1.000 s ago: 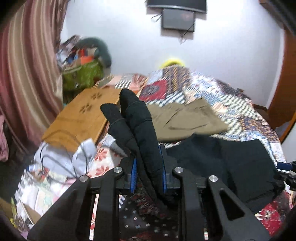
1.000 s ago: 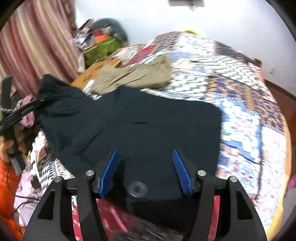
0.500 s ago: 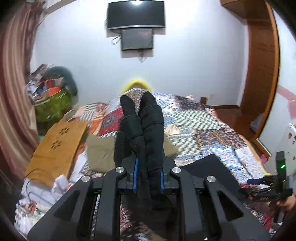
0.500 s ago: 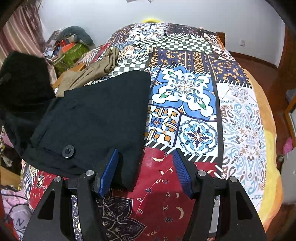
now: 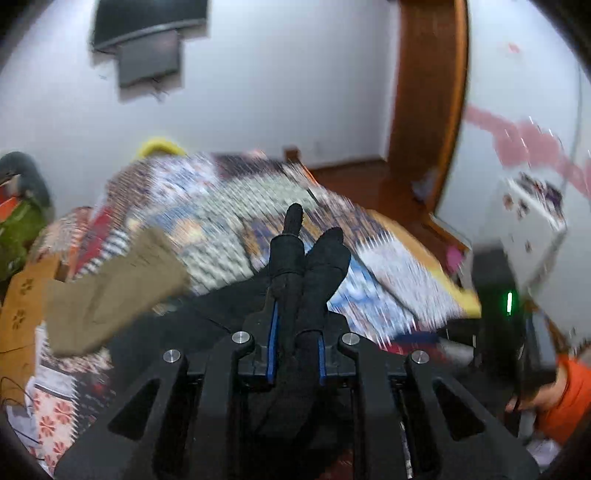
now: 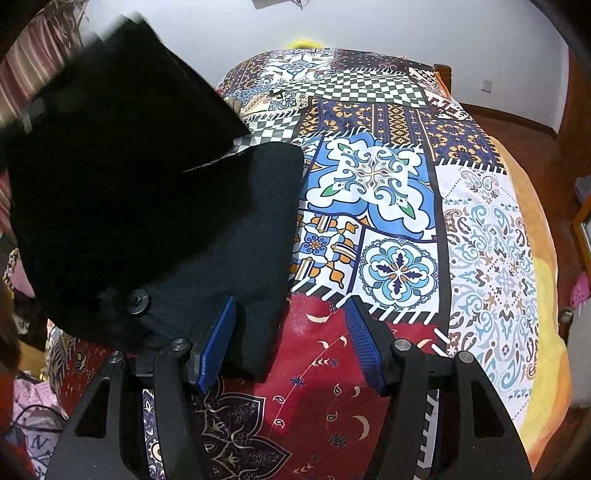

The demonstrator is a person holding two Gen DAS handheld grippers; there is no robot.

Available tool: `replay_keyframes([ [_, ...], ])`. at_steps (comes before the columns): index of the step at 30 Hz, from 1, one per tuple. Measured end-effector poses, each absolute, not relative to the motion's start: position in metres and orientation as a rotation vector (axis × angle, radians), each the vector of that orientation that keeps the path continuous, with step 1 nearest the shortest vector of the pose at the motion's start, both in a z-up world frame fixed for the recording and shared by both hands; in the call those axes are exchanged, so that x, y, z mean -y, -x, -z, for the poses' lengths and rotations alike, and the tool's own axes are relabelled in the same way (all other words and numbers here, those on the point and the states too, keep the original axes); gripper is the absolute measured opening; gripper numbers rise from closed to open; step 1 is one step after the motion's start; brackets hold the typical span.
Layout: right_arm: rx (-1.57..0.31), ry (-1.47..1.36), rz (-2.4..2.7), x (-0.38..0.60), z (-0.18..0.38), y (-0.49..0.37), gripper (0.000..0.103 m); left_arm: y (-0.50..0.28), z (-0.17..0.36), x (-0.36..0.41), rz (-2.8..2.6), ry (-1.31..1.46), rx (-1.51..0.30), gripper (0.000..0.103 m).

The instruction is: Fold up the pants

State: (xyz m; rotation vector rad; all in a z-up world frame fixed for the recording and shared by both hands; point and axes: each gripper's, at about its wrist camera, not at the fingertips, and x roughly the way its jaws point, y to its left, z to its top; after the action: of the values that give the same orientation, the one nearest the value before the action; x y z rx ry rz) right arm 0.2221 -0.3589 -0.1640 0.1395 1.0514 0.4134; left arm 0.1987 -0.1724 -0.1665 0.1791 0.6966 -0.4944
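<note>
The black pants [image 6: 229,236] lie on the patchwork bedspread [image 6: 399,206], with a waist button [image 6: 138,301] near the front left. My left gripper [image 5: 295,347] is shut on a bunched part of the black pants [image 5: 306,273] and holds it raised; that lifted cloth [image 6: 122,122] hangs over the left of the right wrist view. My right gripper [image 6: 291,343] is open and empty, low over the bed, its left fingertip beside the pants' waist corner.
Folded olive pants [image 5: 110,284] lie on the bed's left part. A wooden board [image 5: 22,306] is left of them. A wall-mounted TV [image 5: 147,22] hangs behind. The bed's orange edge [image 6: 546,332] and wooden floor [image 6: 517,125] are to the right.
My left gripper has swung right and upward with the black cloth, which now hangs over the lying pants. My right gripper stays open and has barely moved.
</note>
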Motion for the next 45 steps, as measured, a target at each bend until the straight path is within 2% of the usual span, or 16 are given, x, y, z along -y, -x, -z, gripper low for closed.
replay_keyframes([
  [6, -1.054, -0.155, -0.415, 0.36, 0.164, -0.223, 0.057, -0.187, 0.205, 0.187, 0.558, -0.29, -0.841, 0.016],
  [11, -1.057, -0.172, -0.384, 0.367, 0.162, -0.222, 0.057, -0.181, 0.208, 0.187, 0.558, -0.313, -0.86, 0.018],
  [12, -1.058, -0.177, -0.375, 0.37, 0.161, -0.221, 0.057, -0.182, 0.206, 0.186, 0.557, -0.304, -0.868, 0.023],
  [14, -1.057, -0.178, -0.363, 0.373, 0.159, -0.22, 0.057, -0.184, 0.201, 0.183, 0.58, -0.262, -0.889, 0.042],
  [19, -1.042, -0.169, -0.34, 0.383, 0.149, -0.211, 0.057, -0.184, 0.165, 0.168, 0.557, -0.199, -0.803, 0.05],
  [21, -1.038, -0.166, -0.333, 0.385, 0.146, -0.208, 0.057, -0.19, 0.15, 0.156, 0.517, -0.19, -0.756, 0.057],
  [23, -1.037, -0.157, -0.334, 0.387, 0.142, -0.204, 0.058, -0.202, 0.139, 0.141, 0.458, -0.197, -0.714, 0.068],
  [25, -1.038, -0.143, -0.338, 0.386, 0.14, -0.202, 0.057, -0.223, 0.136, 0.122, 0.377, -0.224, -0.695, 0.071],
  [30, -1.047, -0.14, -0.366, 0.381, 0.139, -0.199, 0.057, -0.29, 0.16, 0.083, 0.222, -0.32, -0.774, 0.072],
  [37, -1.094, -0.149, -0.4, 0.365, 0.153, -0.204, 0.057, -0.365, 0.224, 0.046, 0.137, -0.382, -0.961, 0.072],
  [45, -1.132, -0.141, -0.439, 0.356, 0.167, -0.224, 0.06, -0.383, 0.276, 0.037, 0.218, -0.356, -1.084, 0.074],
])
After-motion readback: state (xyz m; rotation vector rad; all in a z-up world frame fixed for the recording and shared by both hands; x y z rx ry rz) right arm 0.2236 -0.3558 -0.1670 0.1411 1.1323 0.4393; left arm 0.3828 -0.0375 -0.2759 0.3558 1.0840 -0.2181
